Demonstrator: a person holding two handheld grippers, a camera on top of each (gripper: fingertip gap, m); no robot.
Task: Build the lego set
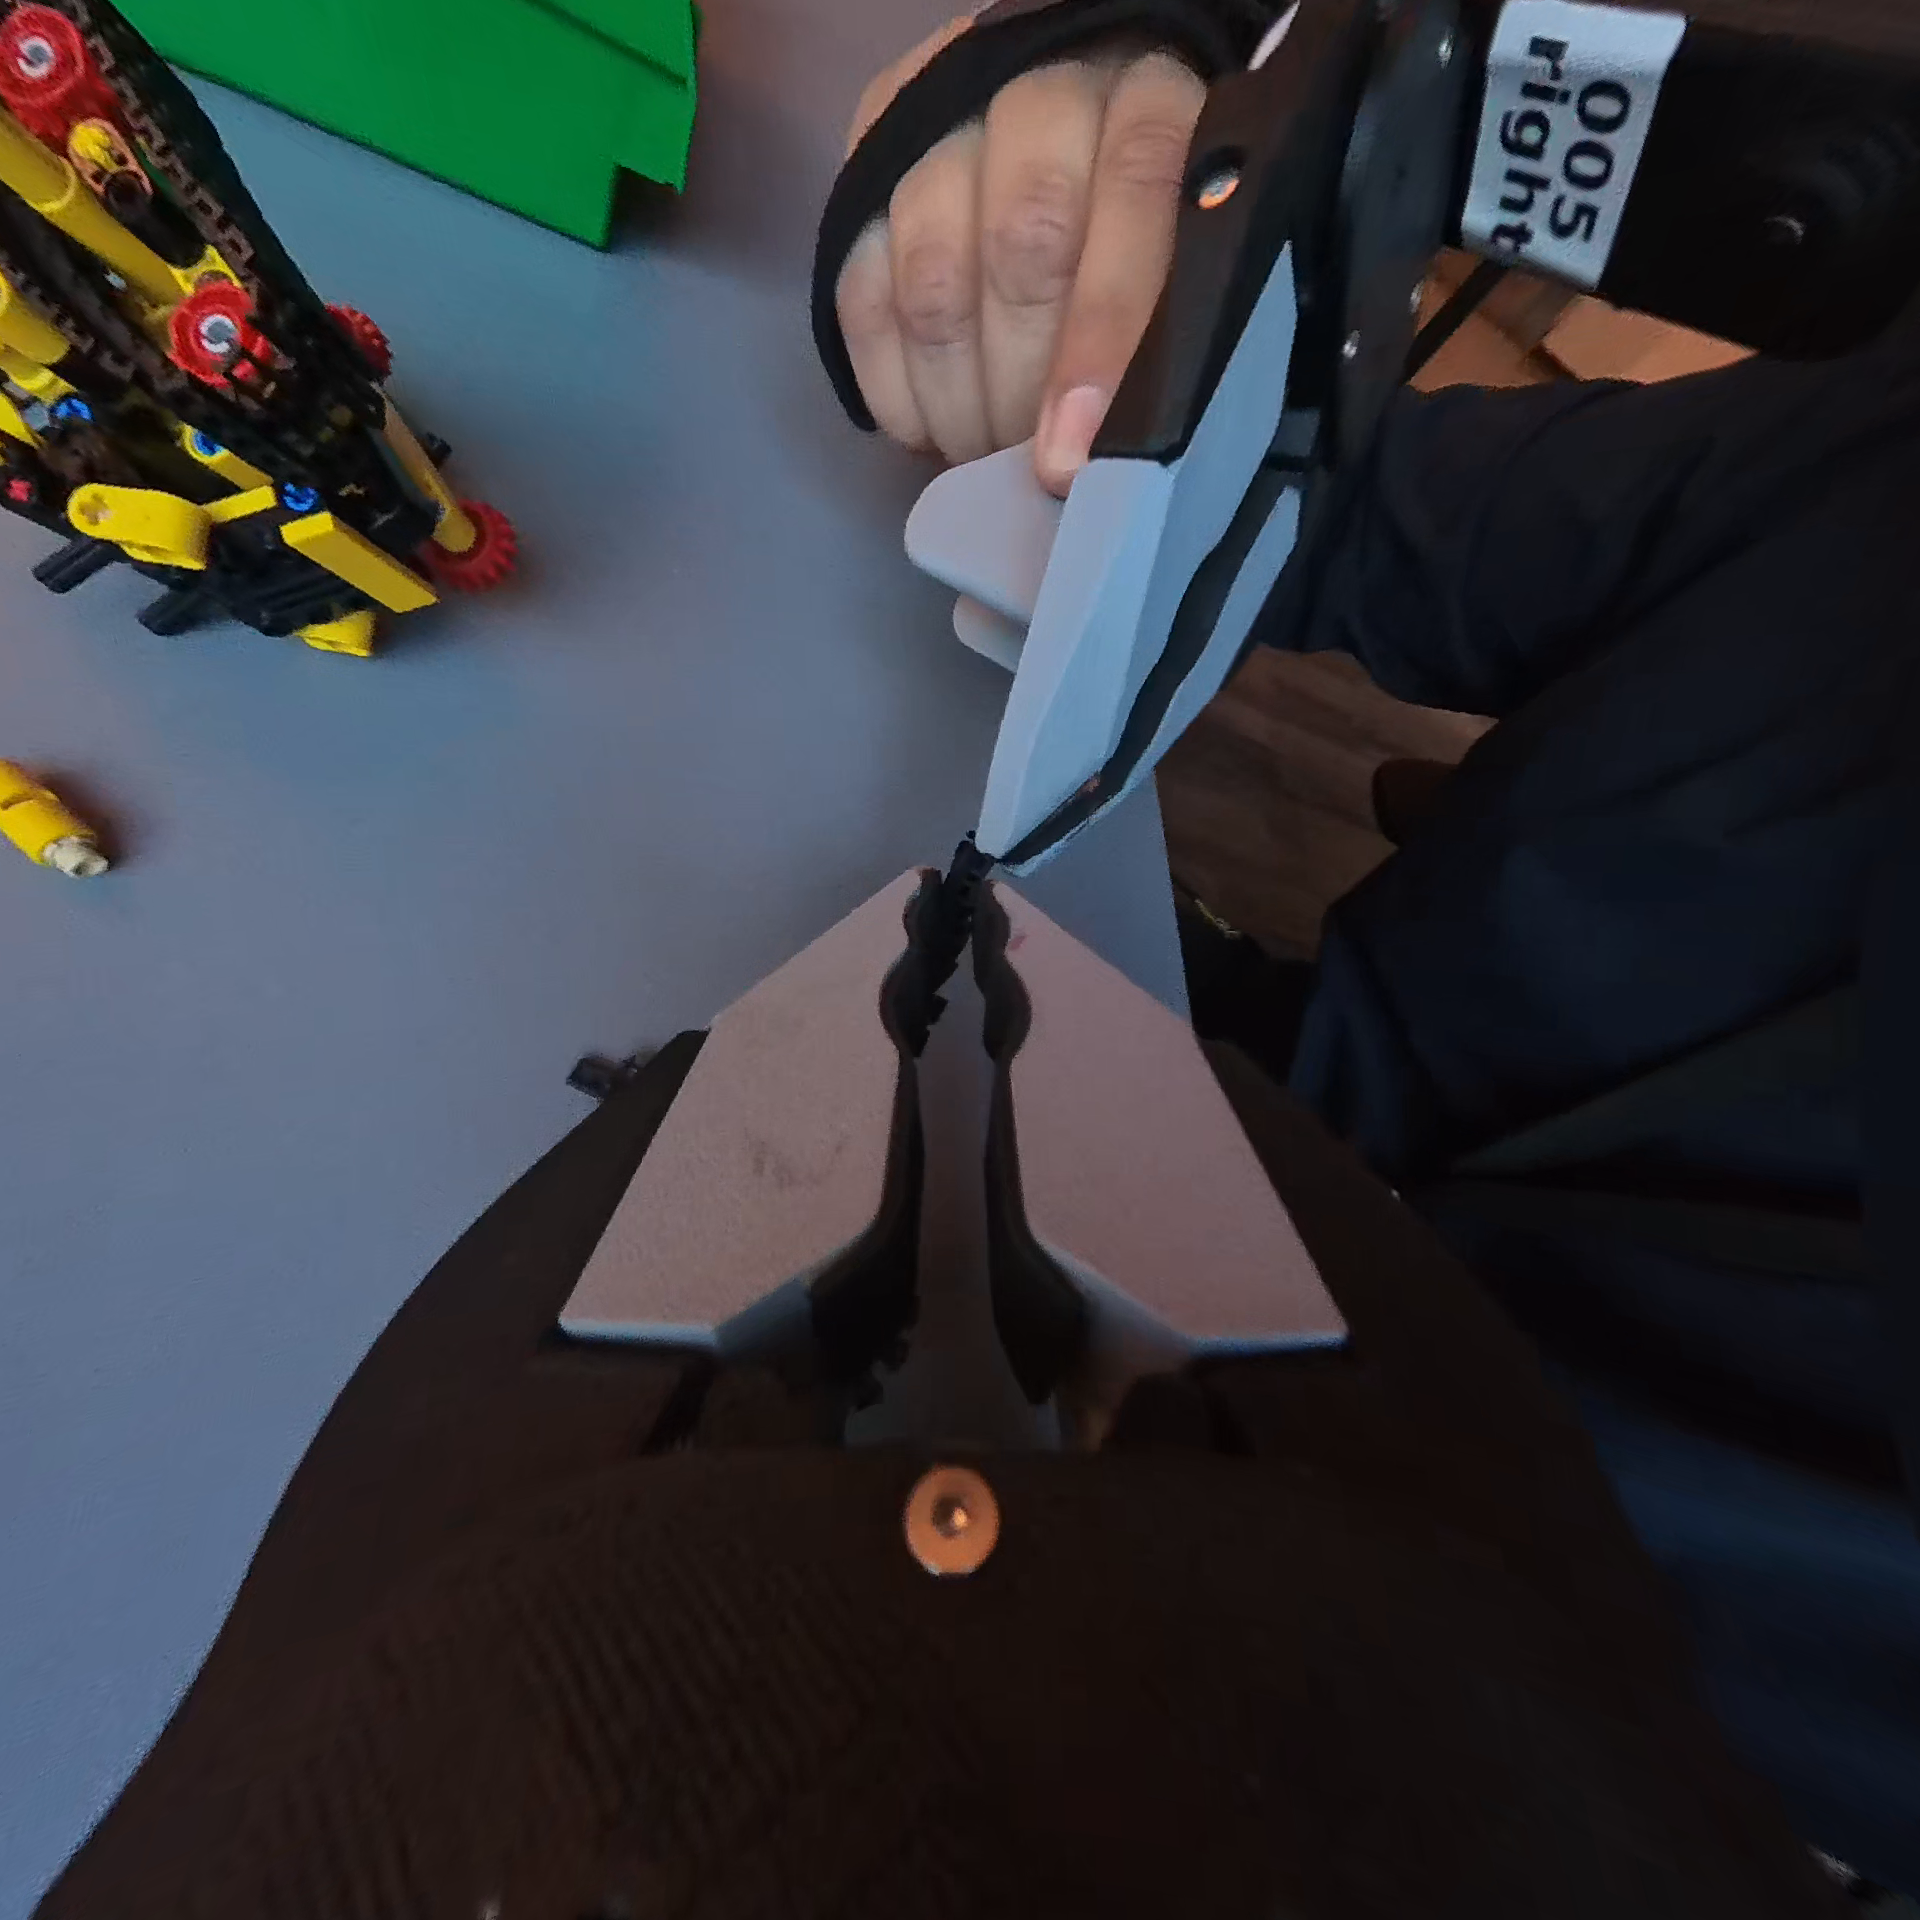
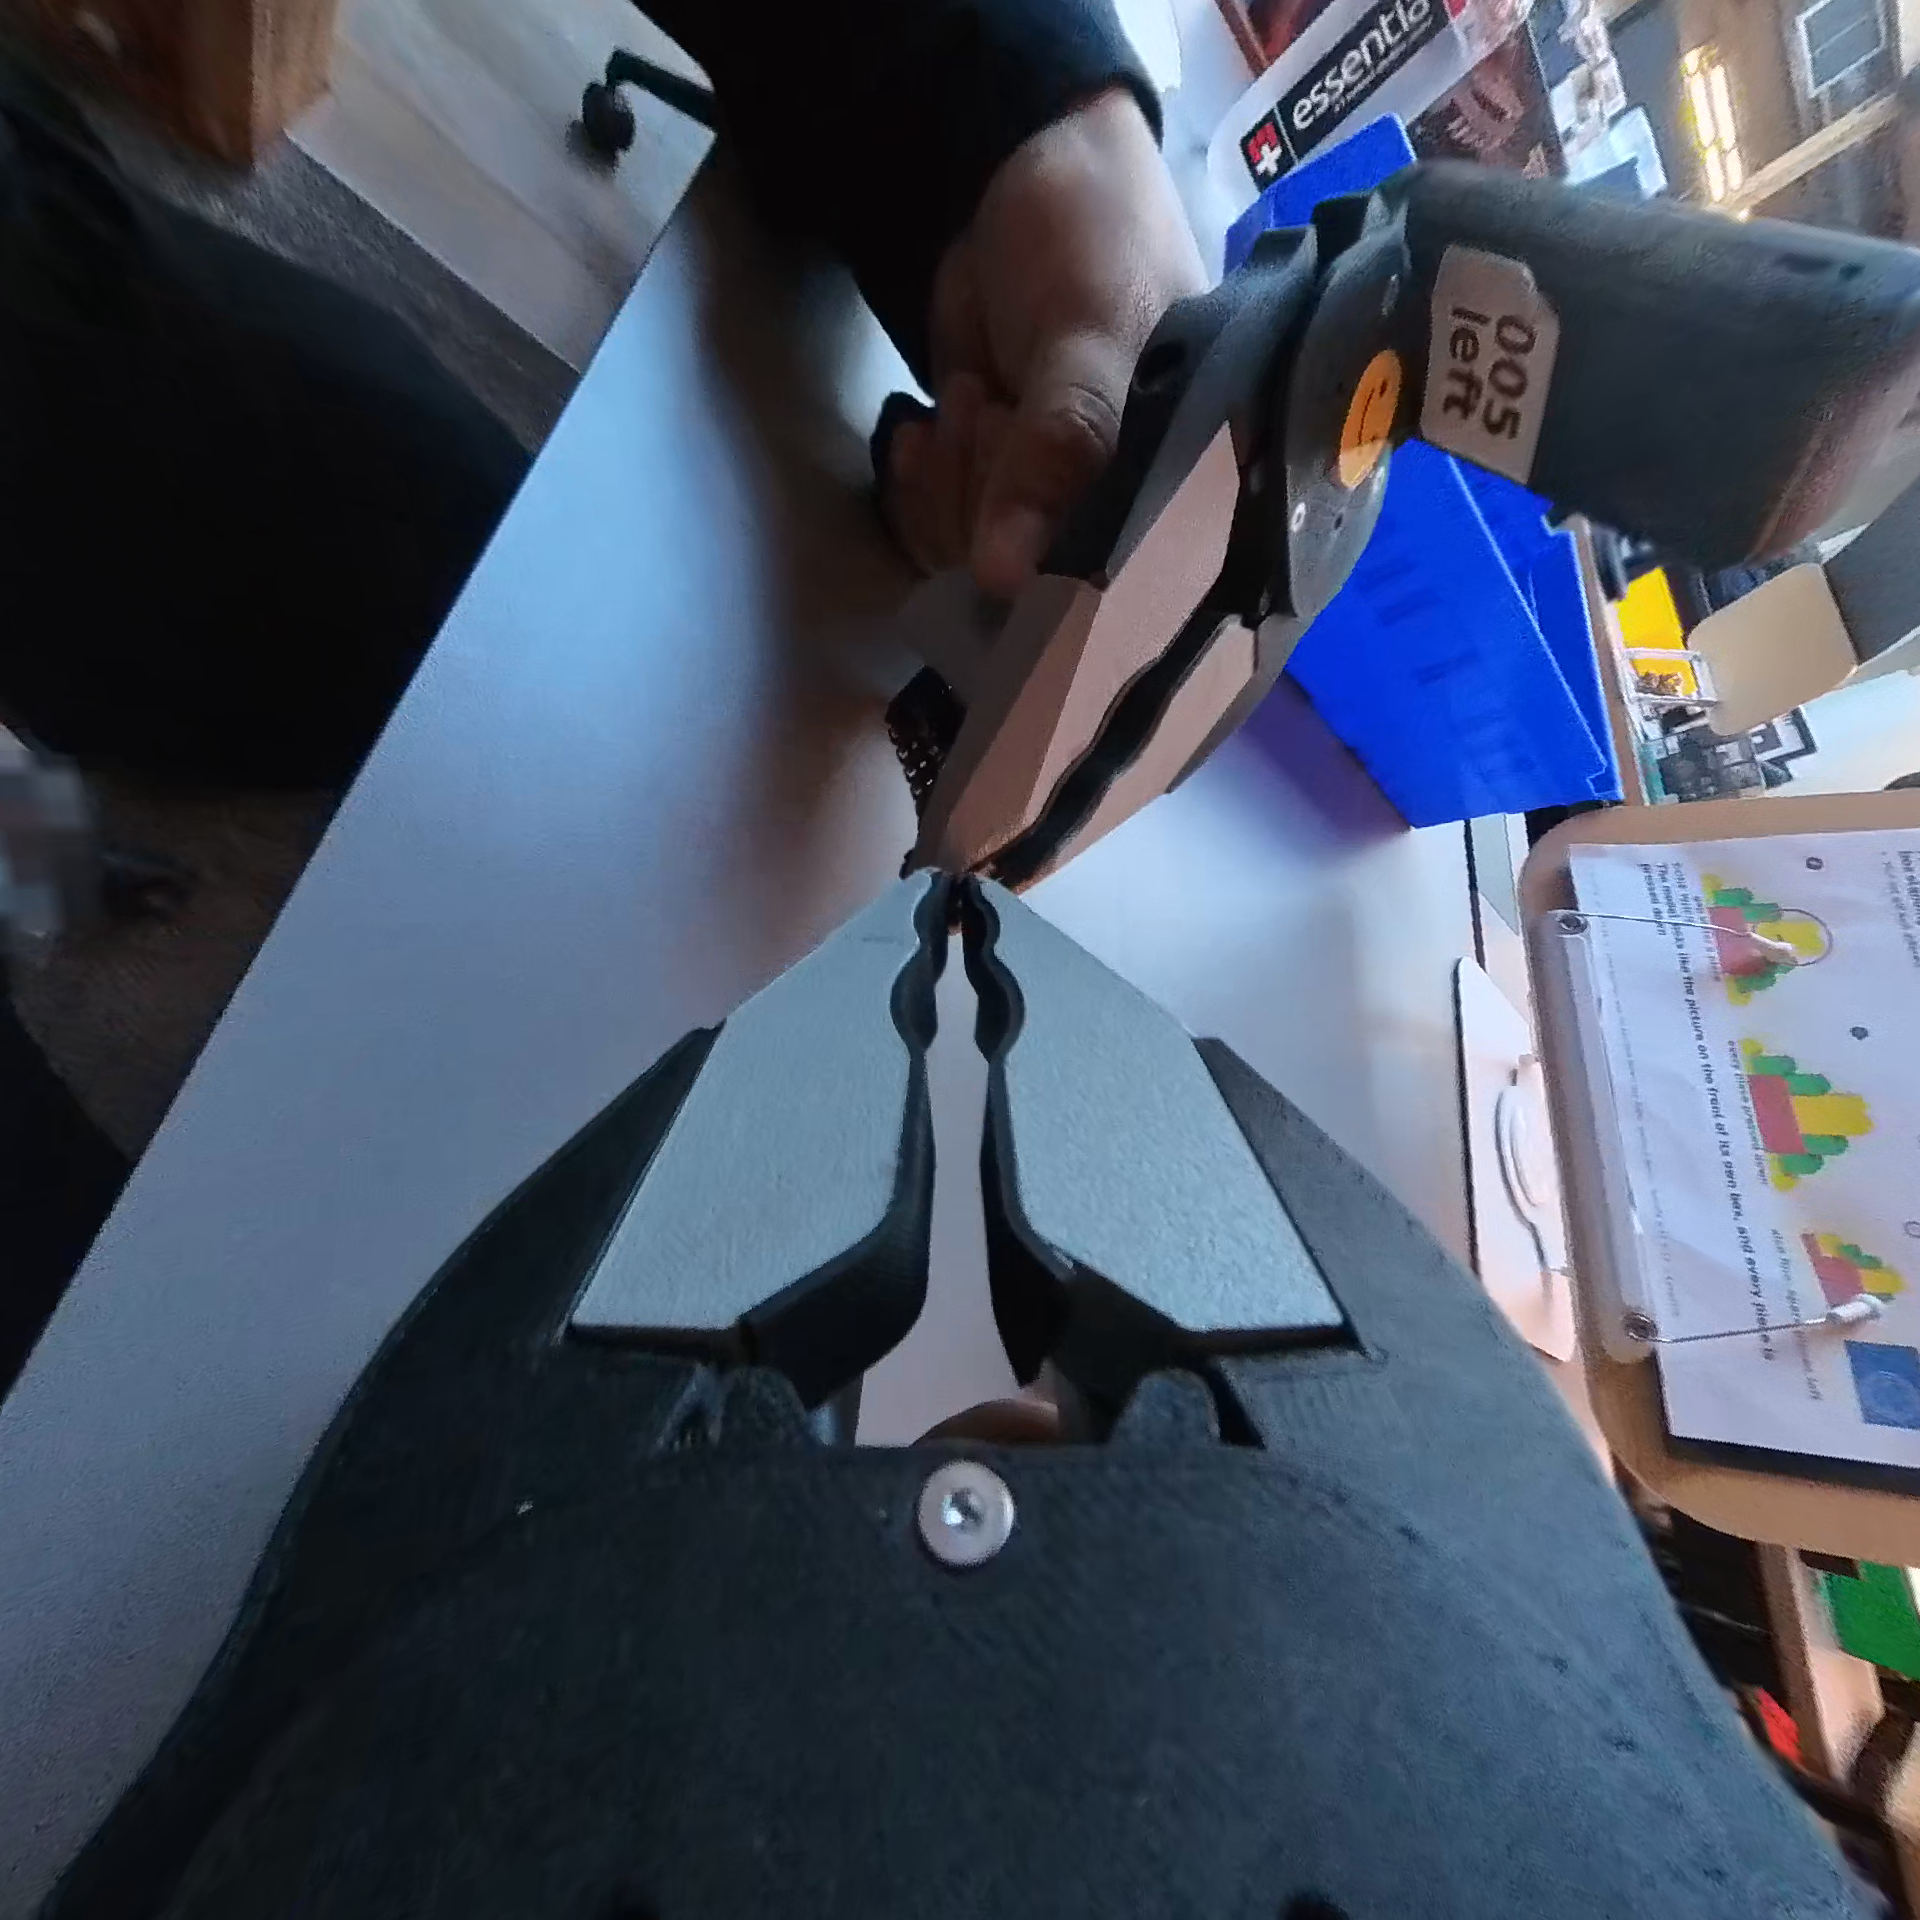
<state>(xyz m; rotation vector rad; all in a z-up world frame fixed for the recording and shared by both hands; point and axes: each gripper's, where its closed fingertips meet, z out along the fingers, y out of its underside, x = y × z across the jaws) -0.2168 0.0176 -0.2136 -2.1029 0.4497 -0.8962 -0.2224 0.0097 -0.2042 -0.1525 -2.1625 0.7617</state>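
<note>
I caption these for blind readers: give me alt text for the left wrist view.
Two grippers meet tip to tip, the left gripper and right gripper both pinching a small black toothed piece above a grey table. A yellow-and-black lego model stands at left.

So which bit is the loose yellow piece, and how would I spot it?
Start at the tall yellow and black lego model standing on the grey table in the left wrist view. Below it, near the left edge, lies the small yellow piece, alone on its side. Unlike the model's parts, it is attached to nothing and has a pale tip.
</note>
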